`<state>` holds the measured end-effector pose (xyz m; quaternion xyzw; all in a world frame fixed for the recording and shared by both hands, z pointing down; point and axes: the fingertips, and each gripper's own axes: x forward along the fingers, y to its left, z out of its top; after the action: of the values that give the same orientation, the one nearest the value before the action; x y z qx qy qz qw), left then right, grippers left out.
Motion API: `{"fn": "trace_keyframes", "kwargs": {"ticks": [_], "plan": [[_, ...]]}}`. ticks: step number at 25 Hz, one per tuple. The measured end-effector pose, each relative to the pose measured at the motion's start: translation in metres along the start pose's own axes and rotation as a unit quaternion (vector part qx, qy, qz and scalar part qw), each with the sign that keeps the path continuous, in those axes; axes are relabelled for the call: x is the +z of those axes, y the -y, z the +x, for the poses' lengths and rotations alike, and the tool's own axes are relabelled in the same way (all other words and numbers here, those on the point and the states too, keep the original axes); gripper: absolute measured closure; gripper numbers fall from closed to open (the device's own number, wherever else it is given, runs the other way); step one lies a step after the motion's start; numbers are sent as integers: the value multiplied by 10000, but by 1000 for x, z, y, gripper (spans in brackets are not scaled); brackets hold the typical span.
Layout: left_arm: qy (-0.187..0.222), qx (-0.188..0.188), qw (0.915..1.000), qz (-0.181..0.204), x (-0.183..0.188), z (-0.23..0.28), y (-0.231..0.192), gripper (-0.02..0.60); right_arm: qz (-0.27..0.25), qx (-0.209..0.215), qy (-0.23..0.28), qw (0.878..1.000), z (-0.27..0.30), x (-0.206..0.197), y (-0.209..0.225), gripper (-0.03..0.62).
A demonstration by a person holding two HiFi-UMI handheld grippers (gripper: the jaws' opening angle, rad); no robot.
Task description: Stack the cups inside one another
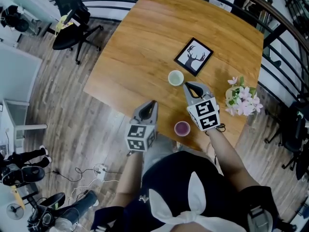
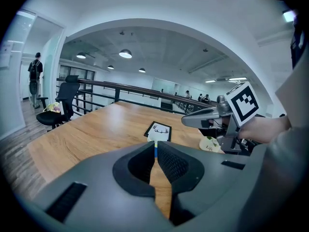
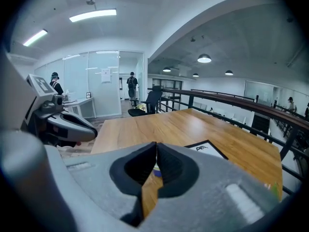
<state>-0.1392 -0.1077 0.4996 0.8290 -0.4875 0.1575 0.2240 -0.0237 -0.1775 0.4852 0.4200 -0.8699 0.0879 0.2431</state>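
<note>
The two cups stand upright and well apart on the wooden table (image 1: 145,42), neither one inside the other. The pale green cup (image 1: 175,78) sits just beside the near corner of a framed deer picture (image 1: 193,56). The purple cup (image 1: 182,128) sits close to the table's near edge.

The right gripper (image 1: 187,85) hangs over the table with its tip near the pale green cup but apart from it, and its nose tilts downward. Its own view shows the two jaws pressed together with nothing pinched between them. Its marker cube (image 1: 208,114) lies just right of the purple cup. The right forearm (image 1: 231,158) reaches in over the near edge from the lower right of the head view.

The left gripper (image 1: 154,102) is at the near edge, to the left of the purple cup. It is also angled downward and points in over the tabletop. Its jaws meet at the tips and hold nothing. The left forearm (image 1: 128,178) comes up from the person's body, close in.

A bunch of pink and white flowers (image 1: 243,100) stands at the table's right side, just beyond the right gripper. A black office chair (image 1: 72,30) stands on the floor off the table's far left.
</note>
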Motion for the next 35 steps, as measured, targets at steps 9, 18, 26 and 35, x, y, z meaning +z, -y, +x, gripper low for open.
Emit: {"fn": "trace_keyframes", "kwargs": {"ticks": [9,18,26,35], "plan": [[228,106,9997,26,-13,-33,38,549,-156,268,169,9994,-61,-25,-33,594],[227,157,9996,40,-36,-58,78,549,-237,352,378,9984,-107,-40,-49,594],[225,293,9993,3,-53,-70,98,549,-293,616,782,9946,-134,-45,-64,489],[184,379,9991,-38,-67,-79,115,549,-463,1096,969,9882,-149,-50,-87,270]]}}
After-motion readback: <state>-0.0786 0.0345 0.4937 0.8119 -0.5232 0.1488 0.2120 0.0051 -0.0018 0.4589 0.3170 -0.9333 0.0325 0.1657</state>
